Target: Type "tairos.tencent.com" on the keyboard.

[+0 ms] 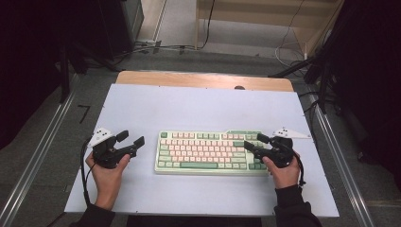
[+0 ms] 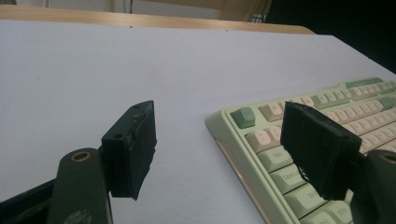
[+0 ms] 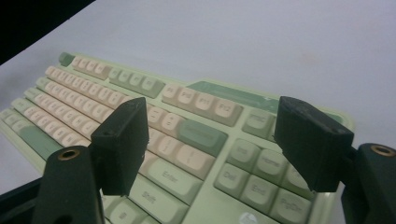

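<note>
Here, a green and pink keyboard [image 1: 210, 152] is laid flat near the middle of the white counter [image 1: 198, 106], its long side running across it. The left claw [image 1: 131, 138] is held in the person's left hand [image 1: 107, 172] just beside the keyboard's left end, apart from it, with its jaws spread wide and nothing gripped between them. In the left gripper view, the keyboard's corner [image 2: 299, 140] is seen past the right-hand jaw, while bare counter lies between the two jaws. The right claw [image 1: 254, 143] is held in the right hand [image 1: 283, 172] over the keyboard's right end, above the navigation keys, its jaws likewise spread and empty. In the right gripper view, the Enter and Shift keys [image 3: 168, 179] are seen between the jaws. Whether the right jaws are touching the keys cannot be told.
</note>
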Motion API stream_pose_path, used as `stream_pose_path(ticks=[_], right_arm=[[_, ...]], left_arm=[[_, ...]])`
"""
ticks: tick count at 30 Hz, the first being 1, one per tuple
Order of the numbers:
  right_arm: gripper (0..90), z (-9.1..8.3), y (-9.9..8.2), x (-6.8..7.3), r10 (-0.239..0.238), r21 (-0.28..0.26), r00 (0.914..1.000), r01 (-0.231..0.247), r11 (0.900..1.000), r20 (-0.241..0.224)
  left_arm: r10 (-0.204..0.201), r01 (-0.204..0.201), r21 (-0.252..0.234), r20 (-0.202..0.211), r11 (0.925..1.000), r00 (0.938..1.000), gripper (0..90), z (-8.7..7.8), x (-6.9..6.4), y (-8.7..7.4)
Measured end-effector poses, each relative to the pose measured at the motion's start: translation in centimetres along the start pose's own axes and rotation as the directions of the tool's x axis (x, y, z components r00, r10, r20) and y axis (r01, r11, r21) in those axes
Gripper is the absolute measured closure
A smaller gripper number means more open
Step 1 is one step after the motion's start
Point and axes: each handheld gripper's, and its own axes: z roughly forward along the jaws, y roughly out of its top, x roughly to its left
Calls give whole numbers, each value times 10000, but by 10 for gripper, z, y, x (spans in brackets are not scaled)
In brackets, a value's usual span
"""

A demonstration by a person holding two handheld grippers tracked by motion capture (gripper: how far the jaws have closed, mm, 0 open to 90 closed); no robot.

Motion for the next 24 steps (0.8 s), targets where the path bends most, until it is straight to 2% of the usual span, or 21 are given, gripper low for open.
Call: stream_pose_path(ticks=[6,14,24], right_arm=[[242,-12,-4,-16,270,-192,9992,-264,9995,304],[242,-26,-8,-33,566,-296,9966,-549,9981,606],[242,-46,-17,-57,1062,-559,9883,-1006,9934,1093]], left_arm=[[-302,302,39,-129,9995,9995,270,-2,9,-1],[-511,509,-39,-404,9987,9979,270,-8,20,-2],[-680,676,-96,-665,9977,9955,270,-13,28,-4]])
